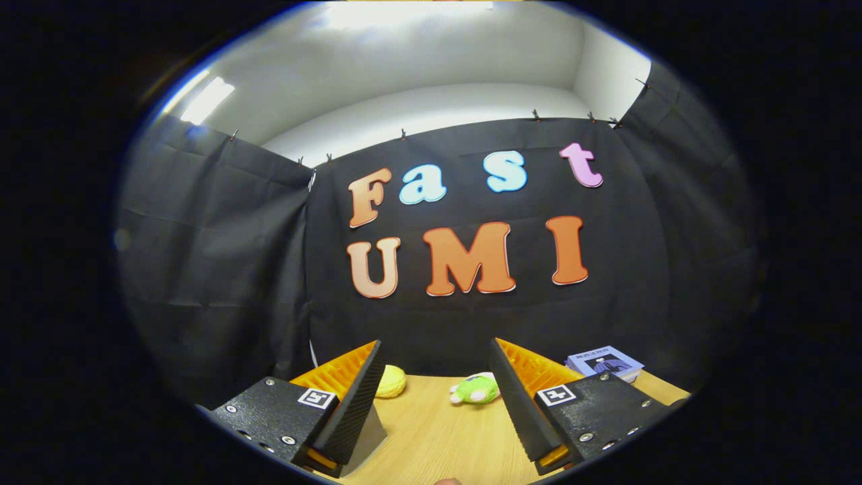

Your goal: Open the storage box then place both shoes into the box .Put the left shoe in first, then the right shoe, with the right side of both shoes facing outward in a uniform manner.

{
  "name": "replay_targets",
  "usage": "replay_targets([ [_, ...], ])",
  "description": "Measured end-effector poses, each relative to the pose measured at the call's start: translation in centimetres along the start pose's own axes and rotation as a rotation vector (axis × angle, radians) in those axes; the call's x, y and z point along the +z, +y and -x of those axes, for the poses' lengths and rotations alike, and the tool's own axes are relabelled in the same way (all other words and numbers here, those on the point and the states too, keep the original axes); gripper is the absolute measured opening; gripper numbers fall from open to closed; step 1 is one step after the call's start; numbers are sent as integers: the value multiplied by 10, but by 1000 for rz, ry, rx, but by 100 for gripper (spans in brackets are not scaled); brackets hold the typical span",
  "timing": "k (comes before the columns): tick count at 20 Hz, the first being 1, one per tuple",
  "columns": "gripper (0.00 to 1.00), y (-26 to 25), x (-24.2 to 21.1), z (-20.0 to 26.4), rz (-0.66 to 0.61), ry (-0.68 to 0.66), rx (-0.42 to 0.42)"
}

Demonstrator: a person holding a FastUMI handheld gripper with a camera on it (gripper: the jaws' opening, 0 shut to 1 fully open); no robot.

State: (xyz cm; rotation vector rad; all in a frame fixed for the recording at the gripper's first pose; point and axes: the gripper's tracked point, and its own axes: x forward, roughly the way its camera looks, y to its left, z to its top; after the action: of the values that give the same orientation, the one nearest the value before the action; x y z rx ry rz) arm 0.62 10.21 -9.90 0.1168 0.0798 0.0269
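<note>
Wooden worktop at lower centre of the frame, the tool spread and empty above it, apparently poised before any approach; beyond its fingers lie a booklet, green plush toy and yellow toy; storage box and shoes unseen.

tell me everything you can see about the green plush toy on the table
The green plush toy is small and soft-looking, bright green with a white patch and a pinkish bit at one end. It lies on its side on the wooden table near the black cloth wall, beyond the open gripper, close to one finger, which hides part of it. Nothing grips it.
</note>
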Motion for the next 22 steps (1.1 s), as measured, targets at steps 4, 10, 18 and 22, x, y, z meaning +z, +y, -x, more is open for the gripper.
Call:
replay_targets([
  [4, 94, -40, 10, 19, 5, -64, -48],
  [10, 95, -87, 9, 41, 63, -85, -92],
  [18, 95, -115, 4, 44, 60, -86, -80],
  [22, 95, -122, -3, 43, 90, -60, -100],
])
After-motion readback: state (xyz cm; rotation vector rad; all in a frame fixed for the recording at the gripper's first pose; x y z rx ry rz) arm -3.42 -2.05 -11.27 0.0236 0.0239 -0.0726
